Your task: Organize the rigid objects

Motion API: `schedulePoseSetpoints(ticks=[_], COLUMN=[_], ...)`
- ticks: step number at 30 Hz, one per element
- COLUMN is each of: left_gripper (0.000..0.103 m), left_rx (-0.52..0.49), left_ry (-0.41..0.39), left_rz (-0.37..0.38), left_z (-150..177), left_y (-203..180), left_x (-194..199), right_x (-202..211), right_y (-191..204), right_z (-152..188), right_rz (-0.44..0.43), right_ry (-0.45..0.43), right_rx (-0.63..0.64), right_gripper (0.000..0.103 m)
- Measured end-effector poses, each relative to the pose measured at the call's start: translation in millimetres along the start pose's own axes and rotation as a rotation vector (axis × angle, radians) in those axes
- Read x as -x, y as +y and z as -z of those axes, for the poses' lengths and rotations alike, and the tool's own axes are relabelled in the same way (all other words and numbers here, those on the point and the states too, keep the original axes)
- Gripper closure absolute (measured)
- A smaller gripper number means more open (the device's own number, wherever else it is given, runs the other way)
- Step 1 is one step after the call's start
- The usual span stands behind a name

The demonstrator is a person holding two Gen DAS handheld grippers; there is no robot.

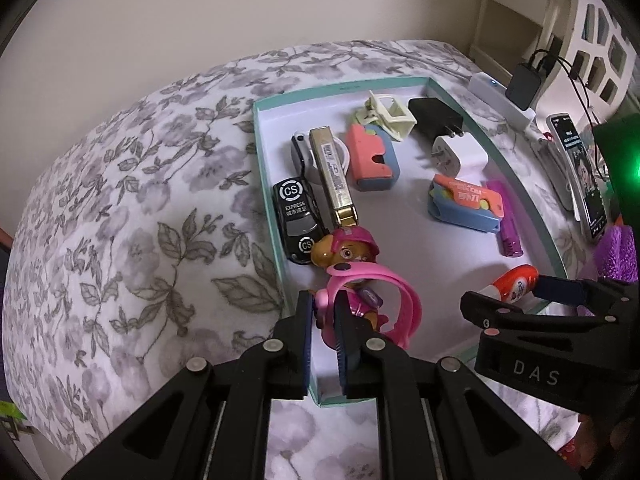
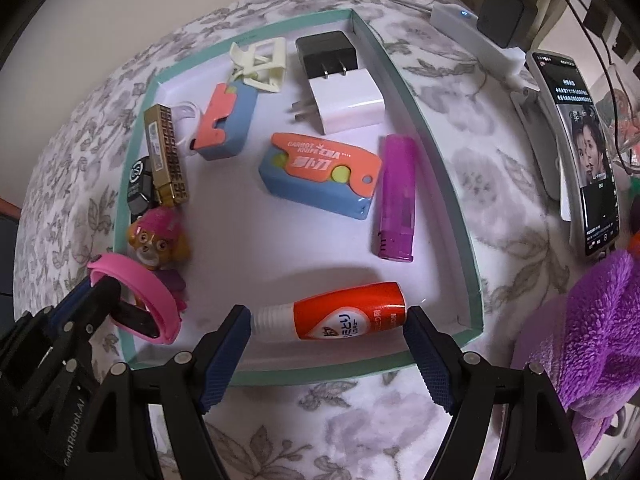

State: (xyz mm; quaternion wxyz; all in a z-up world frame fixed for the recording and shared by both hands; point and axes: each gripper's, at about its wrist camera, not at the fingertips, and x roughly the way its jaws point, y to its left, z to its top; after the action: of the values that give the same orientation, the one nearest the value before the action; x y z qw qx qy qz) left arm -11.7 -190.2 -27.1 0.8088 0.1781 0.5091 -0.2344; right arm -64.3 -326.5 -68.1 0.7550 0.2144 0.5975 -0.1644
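Left tongs [image 1: 323, 312] are pinched narrow on the pink band [image 1: 394, 300] at lower centre of the teal tray [image 2: 448, 184] on the bed, while right tongs [image 2: 328, 334] hold the orange tube [image 2: 344, 312] lengthwise, apparently for placing beside items already collected.

I see a floral-patterned bedspread [image 2: 460, 152] in grey and white. On it to my right lie a lit smartphone [image 2: 580, 148], a white power strip [image 2: 472, 30] with a black adapter [image 2: 502, 12] plugged in, and purple fleece fabric [image 2: 592, 328].
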Motion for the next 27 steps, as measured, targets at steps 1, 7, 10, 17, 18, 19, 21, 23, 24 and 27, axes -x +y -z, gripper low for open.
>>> schedulePoseSetpoints(ticks=[1,7,10,17,18,19,21,23,24,27], left_gripper=[0.086,0.051,0.044,0.018,0.018,0.018,0.018,0.018,0.017,0.017], left_rx=[-0.002,0.016,0.040,0.153,0.173,0.204,0.241,0.287,0.307,0.345], left_ry=[-0.005,-0.014,-0.021,-0.028,-0.032,-0.035,-0.033,-0.025,-0.021,-0.008], left_rz=[-0.001,-0.003,-0.002,-0.011,-0.012,-0.013,-0.016,-0.017,-0.018,-0.030], left_z=[1,4,6,12,13,15,18,22,23,26], left_y=[0,4,8,34,38,45,54,65,69,78], left_x=[0,3,6,11,12,13,13,13,12,12], right_x=[0,-2,1,13,14,16,18,20,21,25], right_y=[0,3,4,3,3,4,4,6,7,14], right_z=[1,-2,0,5,6,7,7,10,10,13], right_rz=[0.001,0.007,-0.002,-0.023,-0.027,-0.031,-0.031,-0.023,-0.021,-0.013], right_ry=[-0.001,-0.009,-0.015,-0.044,-0.050,-0.056,-0.063,-0.070,-0.074,-0.089], right_rx=[0.001,0.009,0.010,0.009,0.008,0.008,0.013,0.027,0.035,0.065], right_gripper=[0.022,0.021,0.021,0.007,0.004,0.003,0.001,0.000,0.000,0.000])
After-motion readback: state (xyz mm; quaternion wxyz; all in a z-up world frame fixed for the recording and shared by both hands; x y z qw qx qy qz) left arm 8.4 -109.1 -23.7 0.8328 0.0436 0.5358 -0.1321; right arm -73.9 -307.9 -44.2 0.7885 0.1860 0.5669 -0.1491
